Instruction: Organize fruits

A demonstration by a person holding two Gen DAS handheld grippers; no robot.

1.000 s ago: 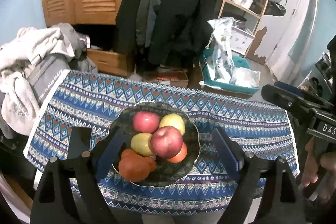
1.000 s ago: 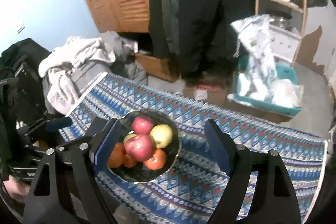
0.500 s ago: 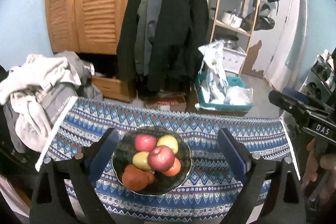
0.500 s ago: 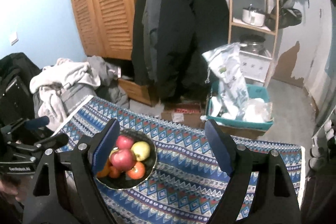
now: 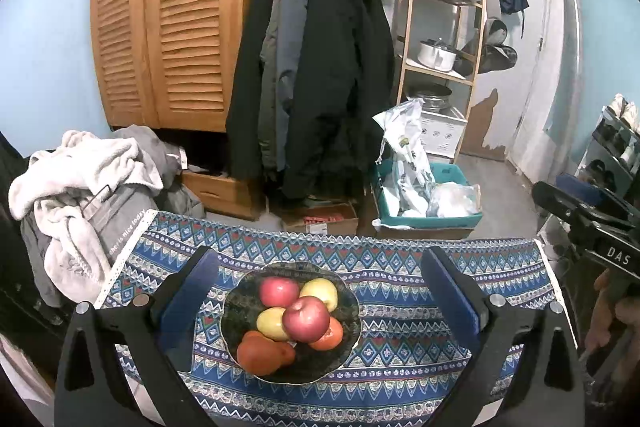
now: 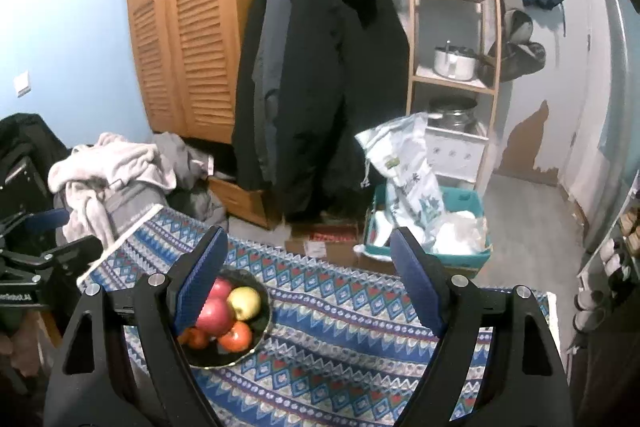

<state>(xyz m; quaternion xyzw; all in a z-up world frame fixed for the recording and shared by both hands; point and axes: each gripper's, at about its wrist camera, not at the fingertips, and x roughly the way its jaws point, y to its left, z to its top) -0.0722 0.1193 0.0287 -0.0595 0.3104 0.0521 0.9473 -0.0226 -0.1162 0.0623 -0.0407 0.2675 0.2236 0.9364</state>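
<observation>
A dark bowl [image 5: 236, 311] of fruit stands on the table's blue patterned cloth [image 5: 404, 311]. It holds two red apples [image 5: 306, 319], two yellow apples [image 5: 320, 293] and several orange-red fruits [image 5: 260, 351]. My left gripper [image 5: 316, 259] hangs above and in front of the bowl; its jaws are opening wide, with nothing between the pads. In the right wrist view the bowl [image 6: 224, 357] lies low at the left, partly behind the left finger [image 6: 200, 279]. A red apple [image 6: 214, 315] and a yellow apple [image 6: 244, 303] show there. My right gripper [image 6: 310, 239] is open and empty over the cloth.
A heap of pale clothes [image 5: 80, 179] lies off the table's left end. Dark coats [image 5: 320, 67] hang beyond the far edge, beside a louvred wardrobe [image 5: 172, 19] and a wooden shelf [image 5: 444, 27]. A teal bin [image 5: 432, 203] with bags stands on the floor. The other gripper [image 5: 580, 219] shows at the right edge.
Both grippers have risen and drawn back from the bowl, which looks smaller now. The left jaws have spread wider. In the right view the bowl has slid left behind the finger.
</observation>
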